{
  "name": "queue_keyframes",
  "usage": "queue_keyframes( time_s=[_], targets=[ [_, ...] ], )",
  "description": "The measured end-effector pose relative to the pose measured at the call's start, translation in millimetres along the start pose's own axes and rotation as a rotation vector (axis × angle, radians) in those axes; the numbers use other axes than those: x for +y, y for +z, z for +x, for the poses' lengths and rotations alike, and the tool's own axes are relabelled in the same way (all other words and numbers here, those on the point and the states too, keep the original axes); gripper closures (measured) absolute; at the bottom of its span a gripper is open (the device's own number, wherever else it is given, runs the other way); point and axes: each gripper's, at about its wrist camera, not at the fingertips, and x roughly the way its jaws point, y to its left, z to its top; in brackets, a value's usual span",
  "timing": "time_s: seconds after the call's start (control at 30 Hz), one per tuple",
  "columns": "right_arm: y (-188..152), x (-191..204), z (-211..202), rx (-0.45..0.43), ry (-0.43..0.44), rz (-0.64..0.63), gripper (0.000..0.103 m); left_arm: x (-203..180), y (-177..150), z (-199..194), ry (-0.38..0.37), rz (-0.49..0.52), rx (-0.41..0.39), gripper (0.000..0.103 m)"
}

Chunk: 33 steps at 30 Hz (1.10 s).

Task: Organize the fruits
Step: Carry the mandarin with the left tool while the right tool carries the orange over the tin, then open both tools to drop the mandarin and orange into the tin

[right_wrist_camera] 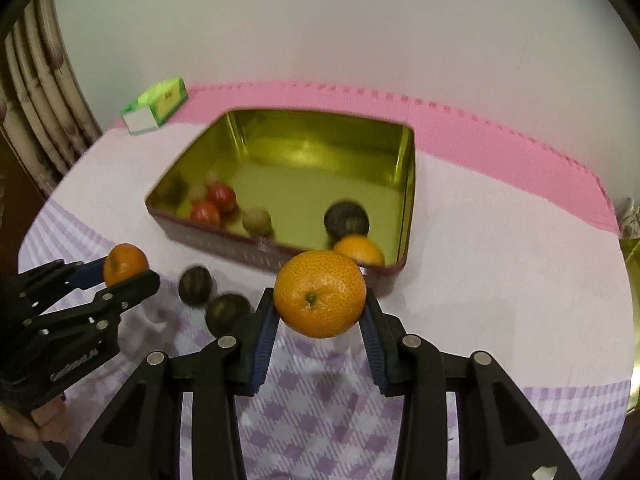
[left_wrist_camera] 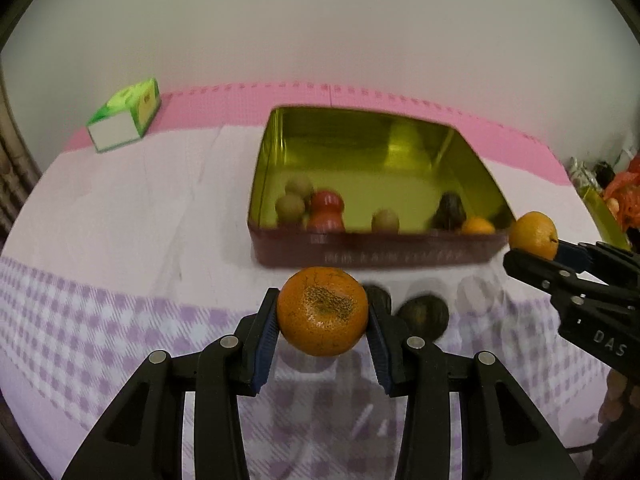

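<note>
Left tool [left_wrist_camera: 322, 314]: clamped on a scuffed tangerine [left_wrist_camera: 322, 311], held up off the checked cloth, short of the tin's near wall.
Right tool [right_wrist_camera: 320, 303]: gripping a smooth tangerine [right_wrist_camera: 319, 299] just this side of the tin's near right corner.
Tin [right_wrist_camera: 407, 184]: open on the table, gold inside; in it sit two red fruits [right_wrist_camera: 212, 204], pale round ones, one dark fruit [right_wrist_camera: 346, 219], one orange [right_wrist_camera: 359, 251].
Cloth: two dark fruits [right_wrist_camera: 212, 300] loose in front of the tin.
Back left: green box [left_wrist_camera: 124, 120].
</note>
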Motion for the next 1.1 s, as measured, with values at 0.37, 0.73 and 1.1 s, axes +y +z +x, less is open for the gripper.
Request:
queue_keyframes(
  time_s=[0.37,0.73,1.1],
  targets=[
    [43.0,-13.1,23.1,-0.006,-0.025,-0.007,0.066,6.1,58.8,21.3,-0.022,0.027,-0.024,0.061],
    [54.9,-22.6,66.7,0.059,-0.038,0.003,0.066,1.7,69.8,59.0,-0.015,0.052,0.026,0.061],
    [51.9,-27.7,73.2,0.068,-0.036,0.006,0.063,1.2,69.5,79.4,0.013,0.048,0.072,0.061]
  ],
)
